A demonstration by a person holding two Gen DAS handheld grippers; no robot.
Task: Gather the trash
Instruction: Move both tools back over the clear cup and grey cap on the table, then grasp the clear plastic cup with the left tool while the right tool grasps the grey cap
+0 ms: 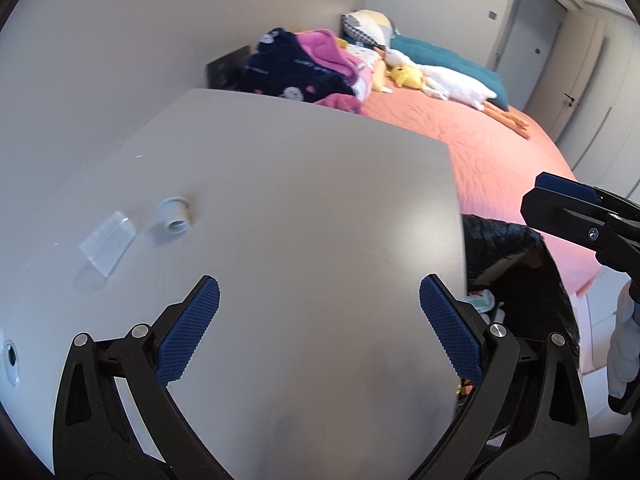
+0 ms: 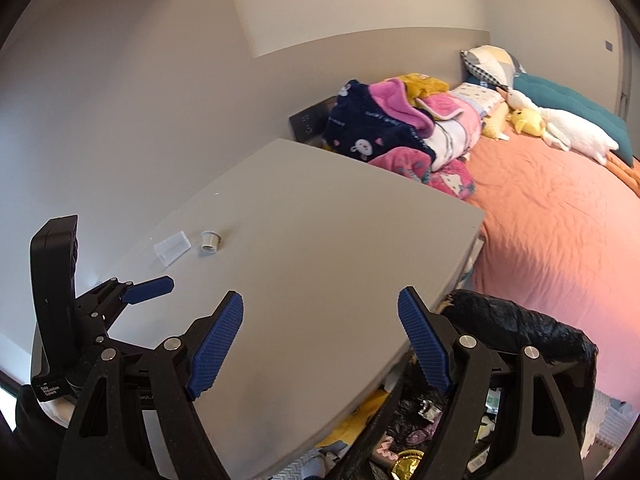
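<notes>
On the grey table top [image 1: 300, 200] lie two small pieces of trash, side by side. One is a clear plastic piece [image 1: 107, 247] [image 2: 172, 247]; the other is a little grey cup [image 1: 174, 218] [image 2: 210, 241] tipped on its side. My left gripper [image 1: 320, 294] hovers over the table, open and empty, with the trash ahead to its left. My right gripper [image 2: 320, 300] is also open and empty, above the table's near right edge. A black trash bag [image 1: 516, 256] [image 2: 520, 320] stands open beside the table, with several wrappers inside.
A bed with an orange cover [image 2: 552, 232] lies beyond the table. It carries crumpled blankets [image 2: 384, 128], pillows and plush toys [image 1: 448, 80]. A grey wall [image 2: 120, 100] runs along the table's left side. A door [image 1: 528, 36] is at the far right.
</notes>
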